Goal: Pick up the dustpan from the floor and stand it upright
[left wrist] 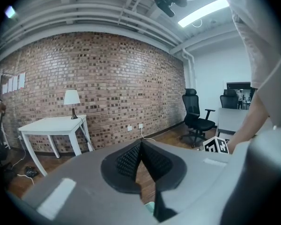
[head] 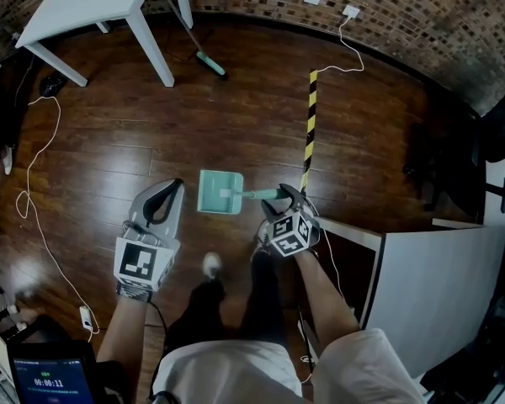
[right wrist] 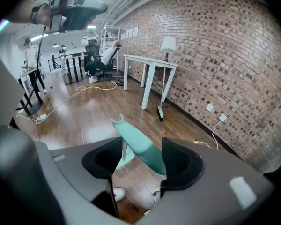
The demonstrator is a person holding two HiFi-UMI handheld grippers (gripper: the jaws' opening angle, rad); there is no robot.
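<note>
Right gripper [head: 290, 196] gaping around dustpan handle [right wrist: 145, 156], unclamped | left gripper [head: 175, 188] sitting closed, empty | risk: dustpan [head: 220, 192] toppling, lacking support

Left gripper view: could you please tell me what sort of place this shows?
Likely an open office or studio: a brick wall, a black office chair, and a white table with a lamp.
</note>
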